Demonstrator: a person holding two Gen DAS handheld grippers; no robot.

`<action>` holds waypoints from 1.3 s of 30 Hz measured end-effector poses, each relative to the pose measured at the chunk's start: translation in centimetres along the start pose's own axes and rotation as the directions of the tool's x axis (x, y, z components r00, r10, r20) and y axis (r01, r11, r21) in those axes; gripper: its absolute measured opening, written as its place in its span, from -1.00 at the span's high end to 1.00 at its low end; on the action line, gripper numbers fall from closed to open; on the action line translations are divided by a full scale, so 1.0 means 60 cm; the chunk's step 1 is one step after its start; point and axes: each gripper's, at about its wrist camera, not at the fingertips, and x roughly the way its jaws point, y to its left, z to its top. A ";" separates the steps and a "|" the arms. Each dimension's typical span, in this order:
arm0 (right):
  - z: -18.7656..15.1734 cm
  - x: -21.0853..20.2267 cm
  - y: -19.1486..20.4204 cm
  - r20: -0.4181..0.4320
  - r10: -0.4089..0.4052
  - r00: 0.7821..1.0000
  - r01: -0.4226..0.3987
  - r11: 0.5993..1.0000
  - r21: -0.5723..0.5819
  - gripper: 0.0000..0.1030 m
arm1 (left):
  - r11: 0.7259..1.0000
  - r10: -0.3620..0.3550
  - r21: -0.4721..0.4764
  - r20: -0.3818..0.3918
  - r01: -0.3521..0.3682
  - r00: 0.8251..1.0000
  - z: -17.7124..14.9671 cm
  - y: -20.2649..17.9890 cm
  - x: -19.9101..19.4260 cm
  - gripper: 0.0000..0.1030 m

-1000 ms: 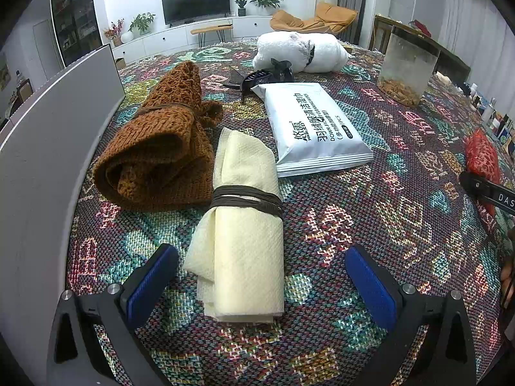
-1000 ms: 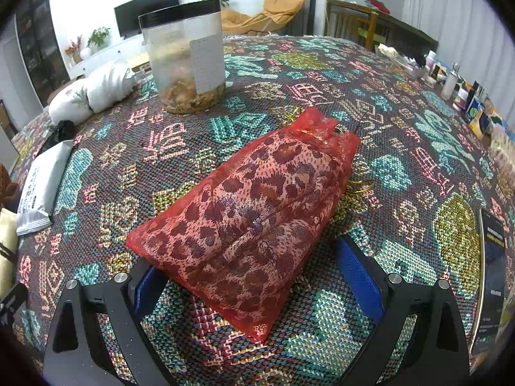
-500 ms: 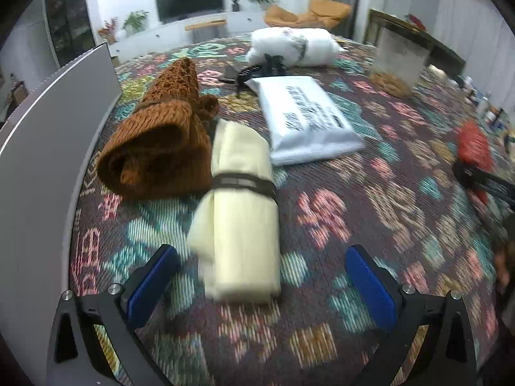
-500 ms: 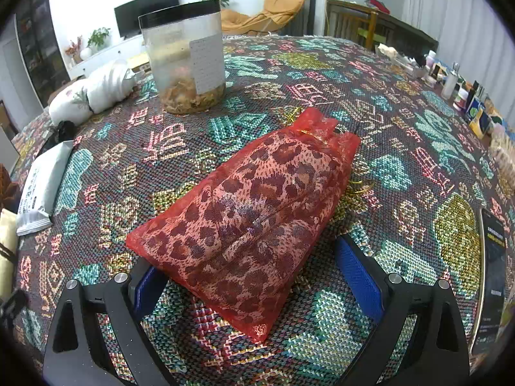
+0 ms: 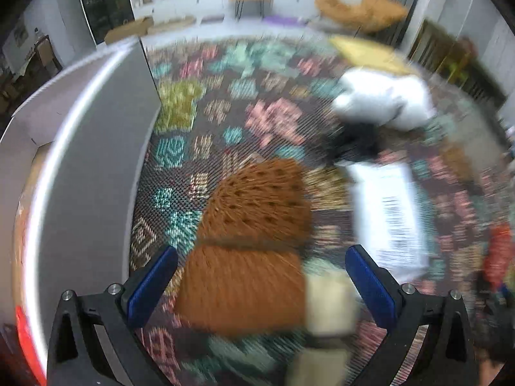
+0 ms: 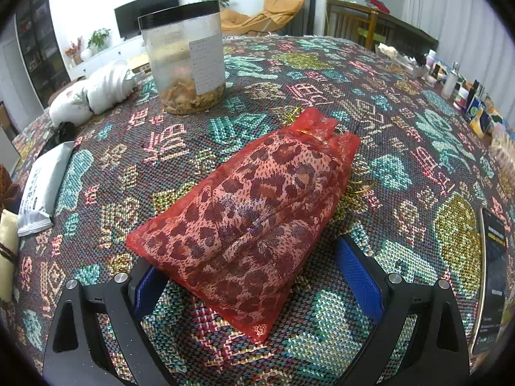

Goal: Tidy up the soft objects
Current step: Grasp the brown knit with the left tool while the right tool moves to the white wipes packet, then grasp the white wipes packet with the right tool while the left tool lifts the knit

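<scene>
The left wrist view is motion-blurred. A rolled brown knit (image 5: 254, 244) lies between the wide-spread fingers of my left gripper (image 5: 260, 284), which is open and holds nothing. A cream cloth roll (image 5: 328, 302) lies at its right side. Further back sit a white bundle (image 5: 383, 99) and a white packet (image 5: 391, 215). In the right wrist view a red leopard-print mesh bag (image 6: 254, 218) lies on the patterned tablecloth (image 6: 402, 167) between the fingers of my right gripper (image 6: 257, 284), which stands open around its near end.
A grey box wall (image 5: 93, 193) rises along the left. A clear jar with a black lid (image 6: 185, 58) stands behind the red bag. The white packet (image 6: 42, 189) and white bundle (image 6: 93, 93) lie left. Small bottles (image 6: 450, 80) line the table's right edge.
My left gripper has swung fast forward and left, from over the cream roll to over the brown knit; the view blurred. The right gripper and red bag have not moved.
</scene>
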 end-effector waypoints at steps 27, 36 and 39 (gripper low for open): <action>-0.016 -0.140 0.069 0.341 0.005 0.940 0.043 0.990 -0.135 -0.87 | 0.995 -0.084 0.067 0.111 0.077 0.990 -0.334 -0.023 -0.104 -0.62; 0.086 -0.037 0.328 -0.190 0.389 0.901 -0.418 0.896 -0.149 -0.87 | 0.991 -0.070 0.120 0.121 0.056 0.990 -0.342 -0.026 -0.098 -0.69; 0.095 0.016 0.404 -0.269 0.303 0.914 -0.364 0.905 -0.218 -0.87 | 0.990 -0.076 0.127 0.119 0.061 0.990 -0.352 -0.023 -0.103 -0.70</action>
